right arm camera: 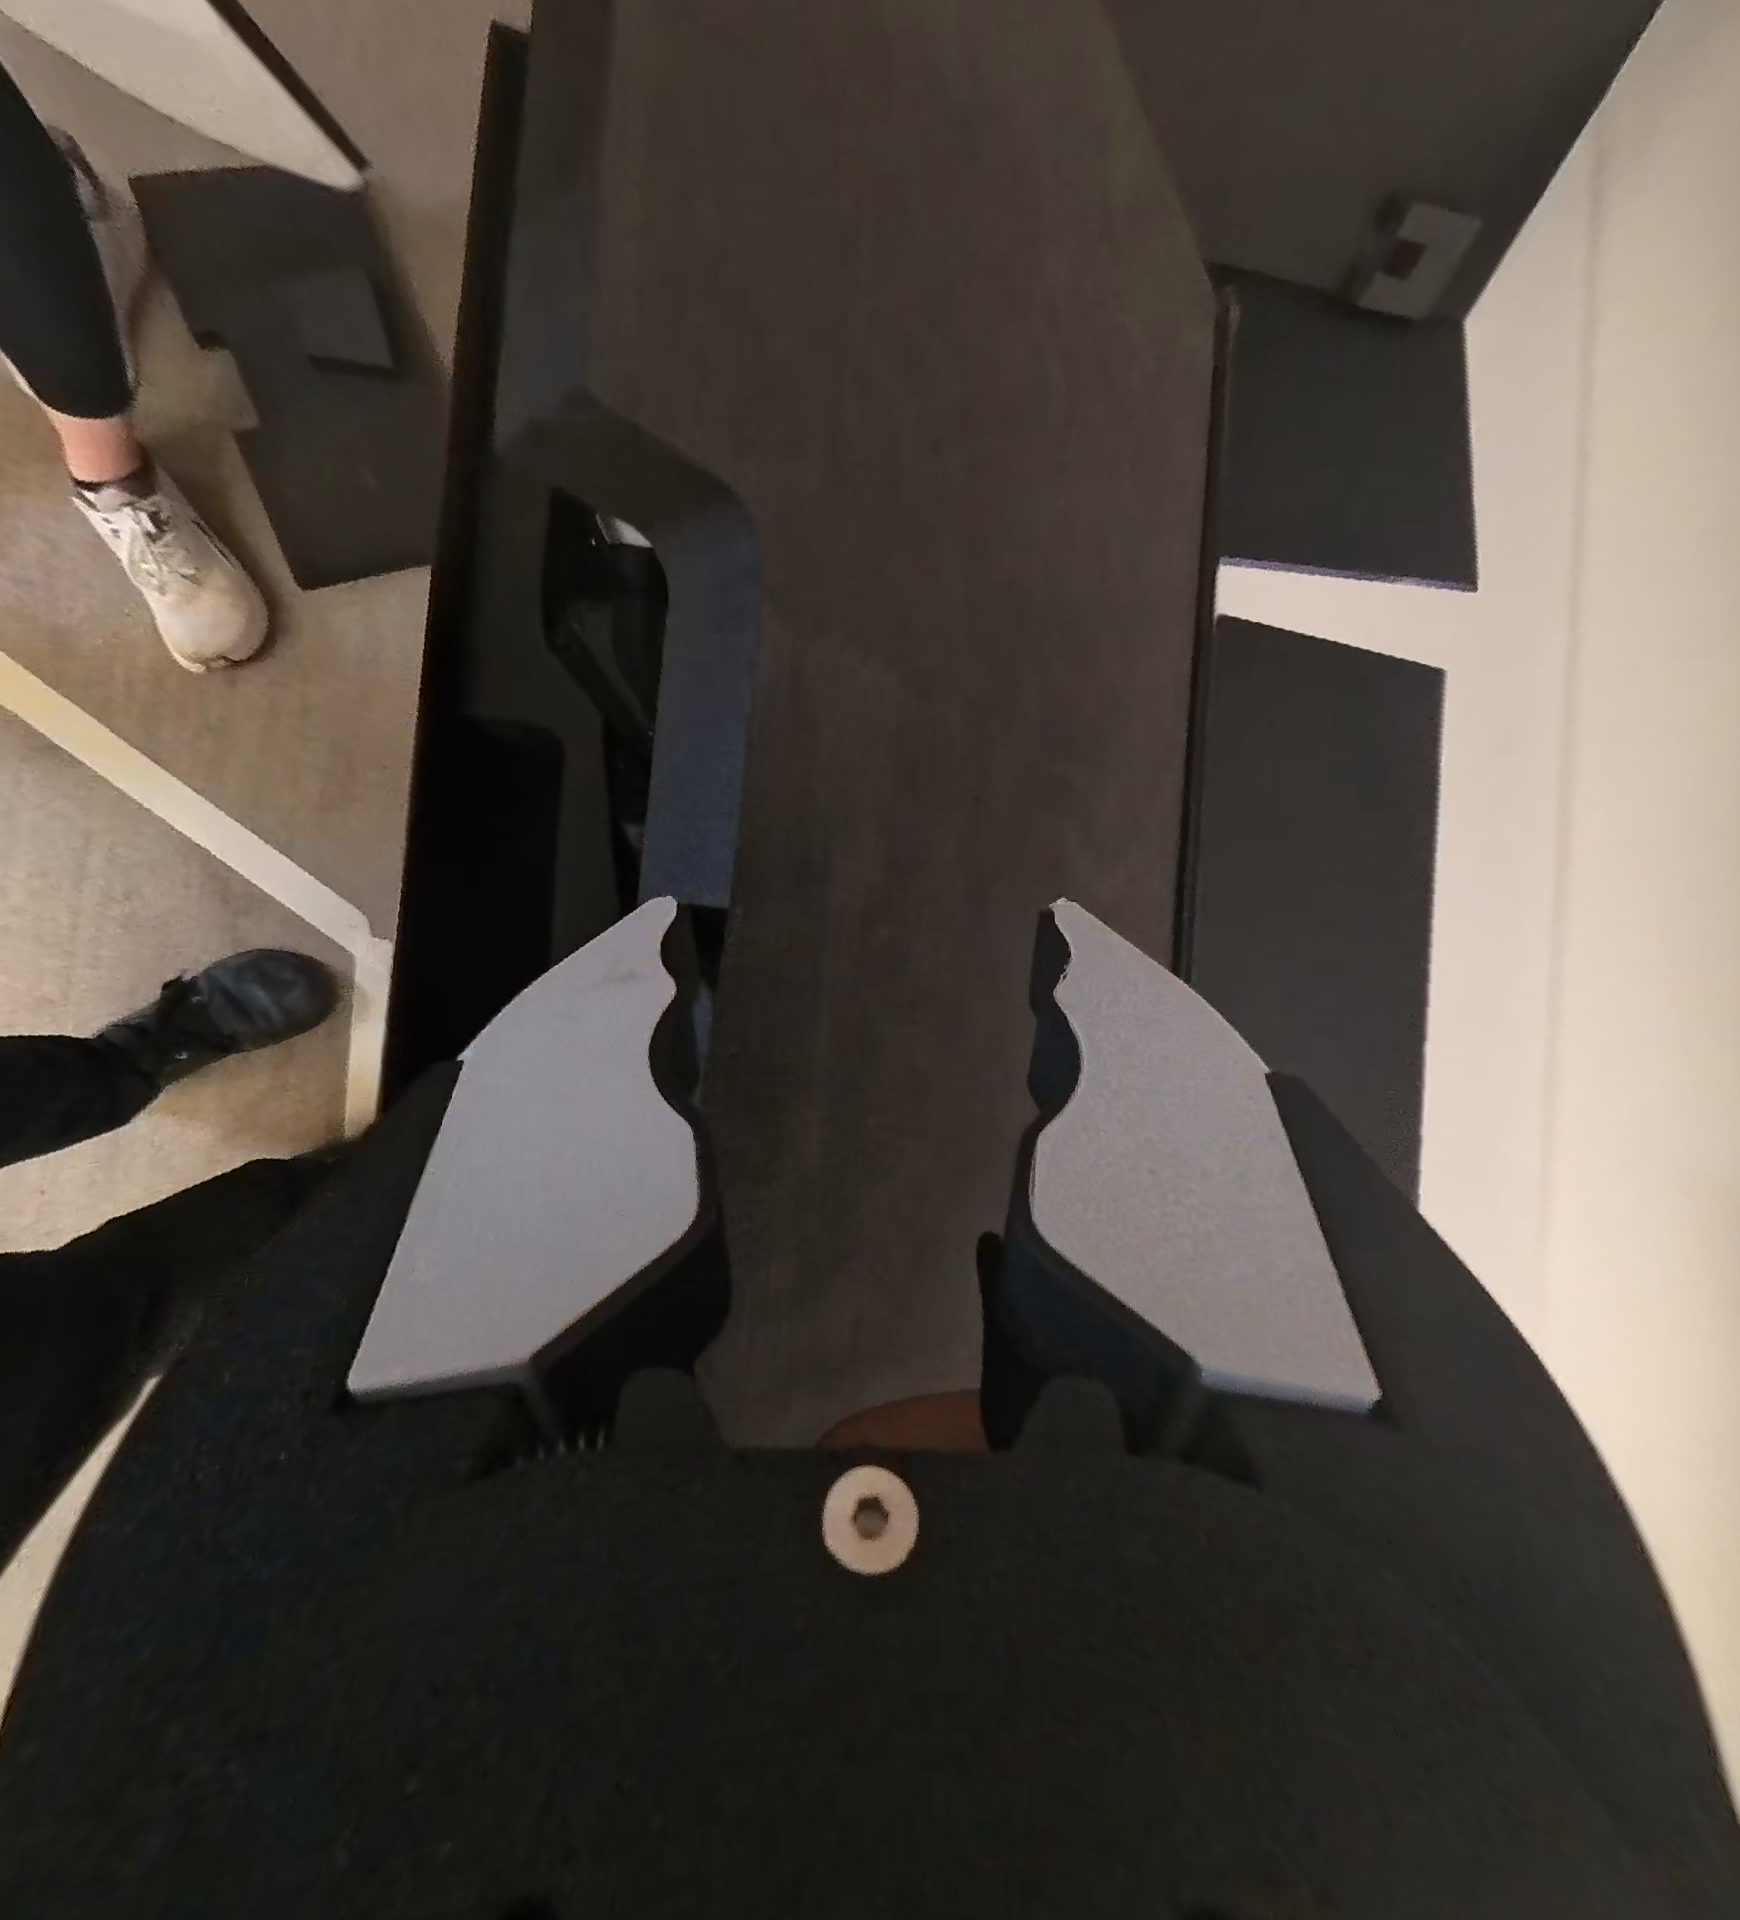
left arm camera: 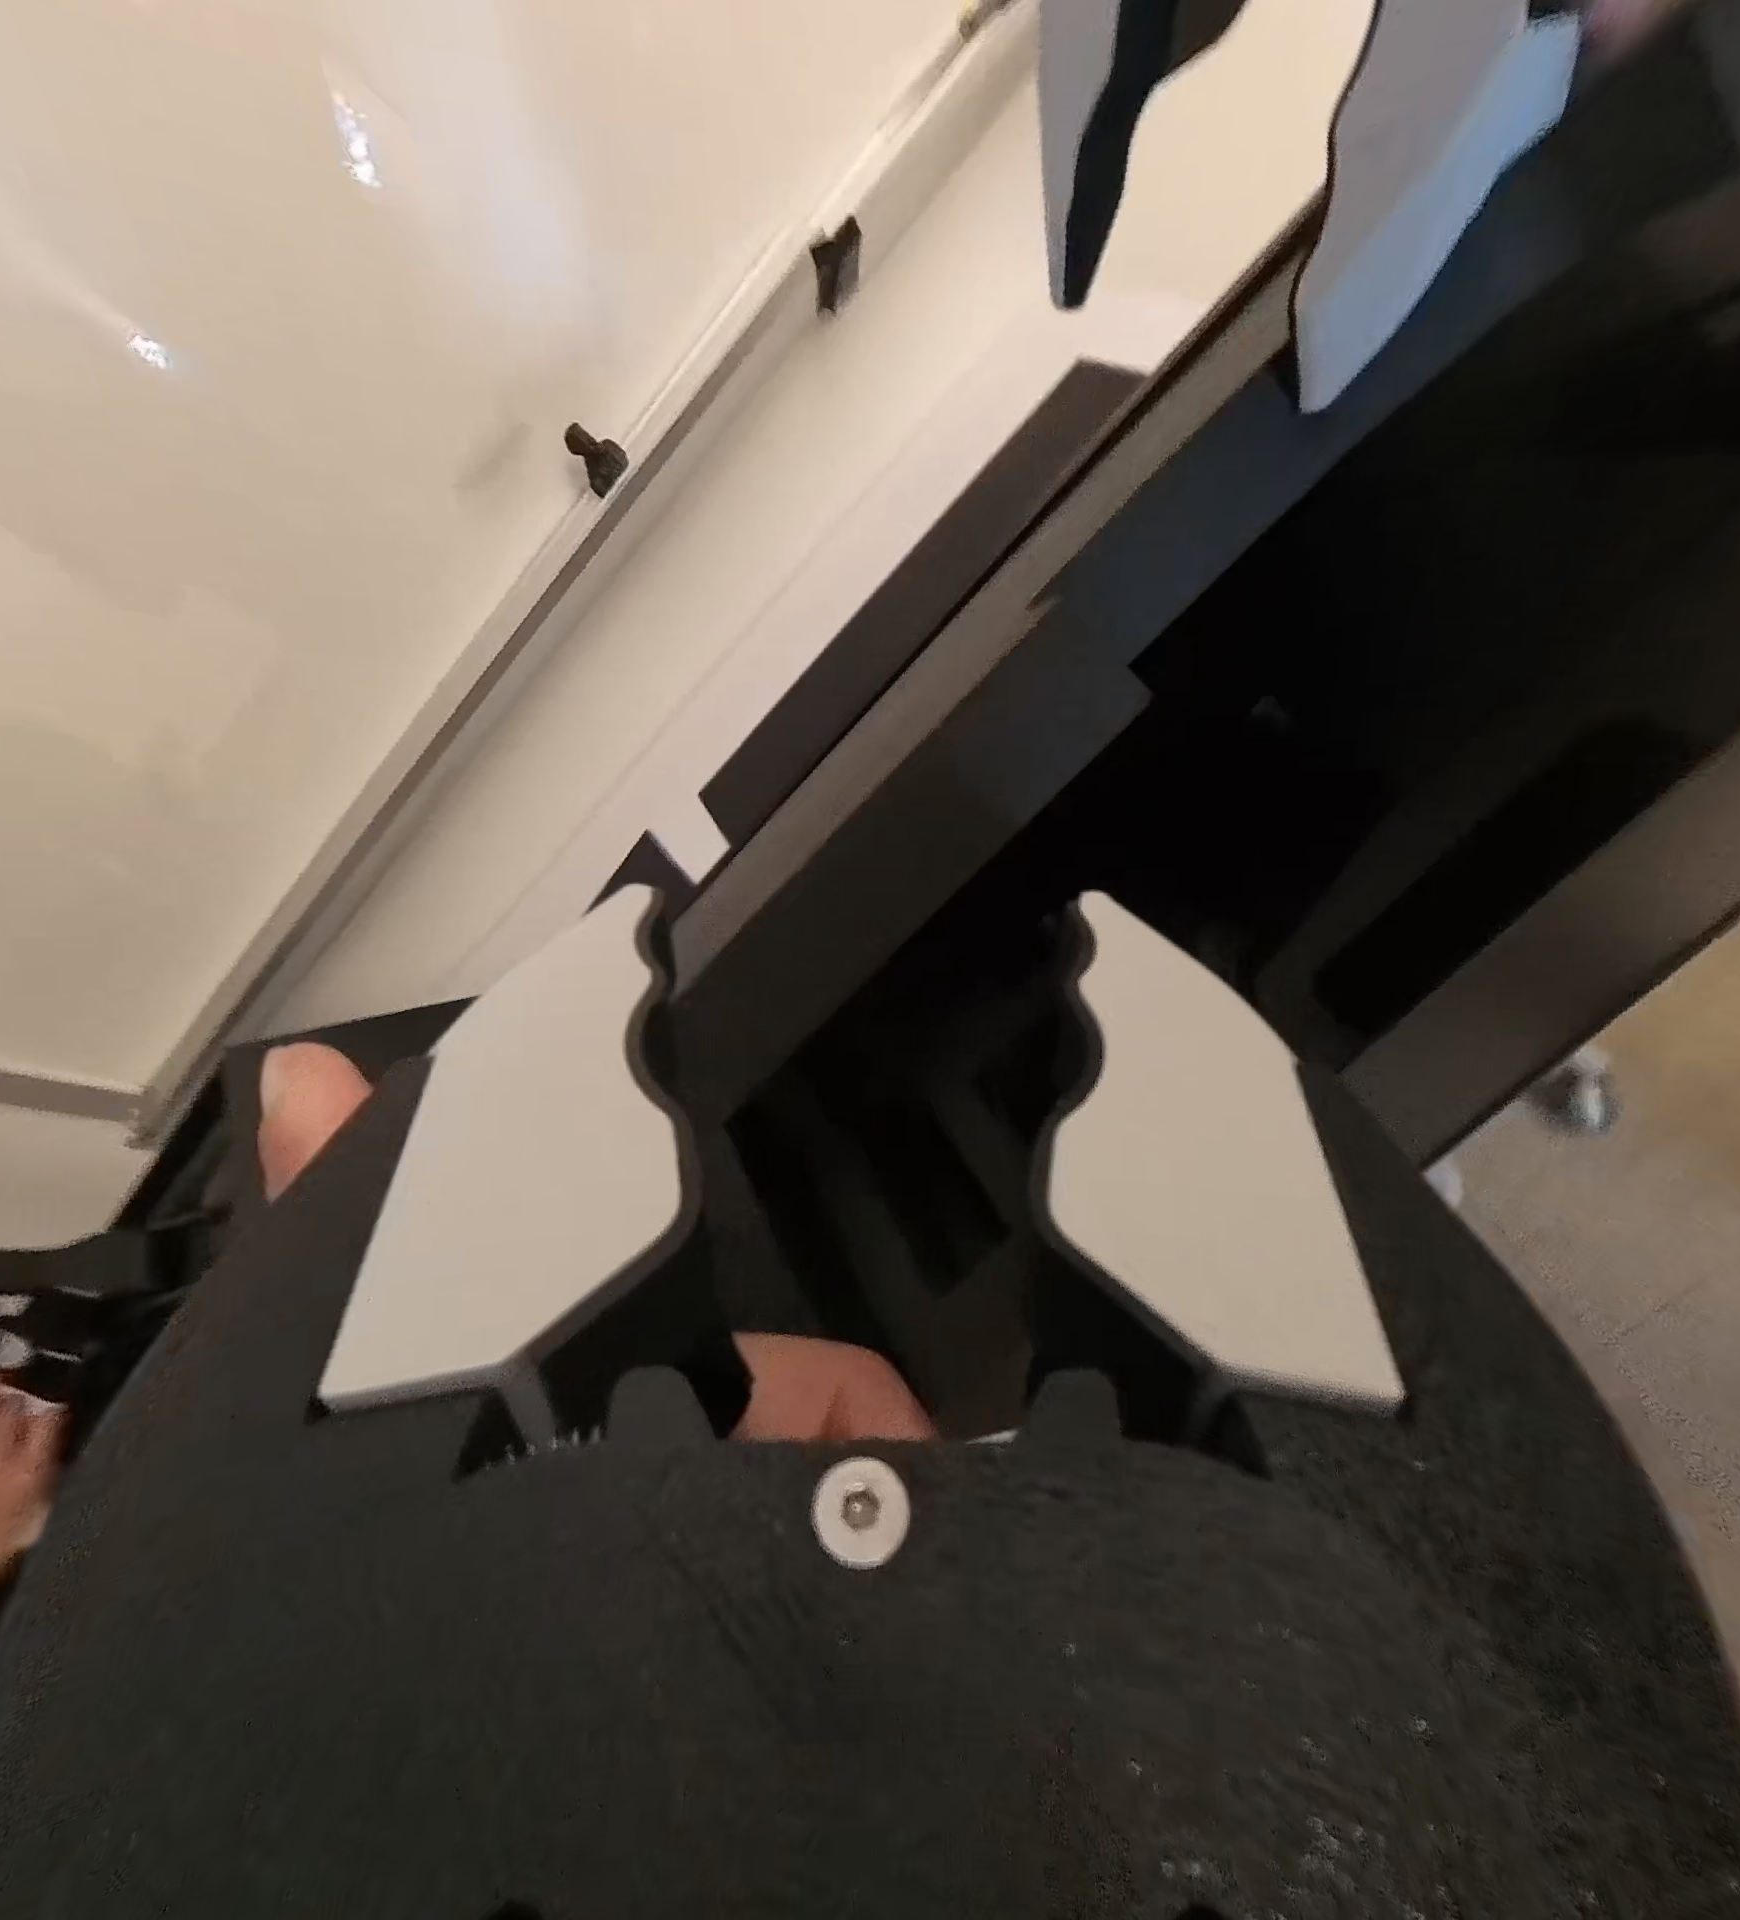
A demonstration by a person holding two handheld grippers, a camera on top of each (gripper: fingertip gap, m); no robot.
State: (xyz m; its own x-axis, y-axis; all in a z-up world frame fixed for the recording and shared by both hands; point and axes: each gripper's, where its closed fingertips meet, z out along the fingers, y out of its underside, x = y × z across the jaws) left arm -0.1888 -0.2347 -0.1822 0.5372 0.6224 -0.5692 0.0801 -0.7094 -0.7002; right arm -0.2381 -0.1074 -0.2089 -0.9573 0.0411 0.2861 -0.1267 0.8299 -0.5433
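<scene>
Right wrist view looked down along a broad dark wood-grain desk (right arm camera: 949, 520), which filled the middle of the frame and ran straight away from the camera. To its left lay beige carpet floor (right arm camera: 66, 831), and to its right a pale wall (right arm camera: 1624, 727) with dark panels (right arm camera: 1313, 883) set against it. The right tongs (right arm camera: 861, 920) hovered over the dark surface with their grey fingers (right arm camera: 554, 1174) set well apart and nothing between them; whether they touched the surface could not be told. On the carpet stood a person's leg in black with a white shoe (right arm camera: 185, 582), and nearer the camera another leg in black trousers with a black shoe (right arm camera: 222, 1008). A small dark bracket (right arm camera: 1417, 255) sat at the far right corner of the desk.

In the left wrist view the camera was tilted, with a cream wall (left arm camera: 222, 520) at left and the dark desk edge (left arm camera: 949, 727) running diagonally. The left tongs (left arm camera: 866, 904) were spread apart and empty, the left finger's tip right at the desk edge and the right one over dark shadow beneath. The right tongs (left arm camera: 1198, 343) showed blurred at the top, also apart. A fingertip (left arm camera: 310, 1101) showed beside the left tongs' body. Two small black clips (left arm camera: 596, 457) sat on a pale rail along the wall.
</scene>
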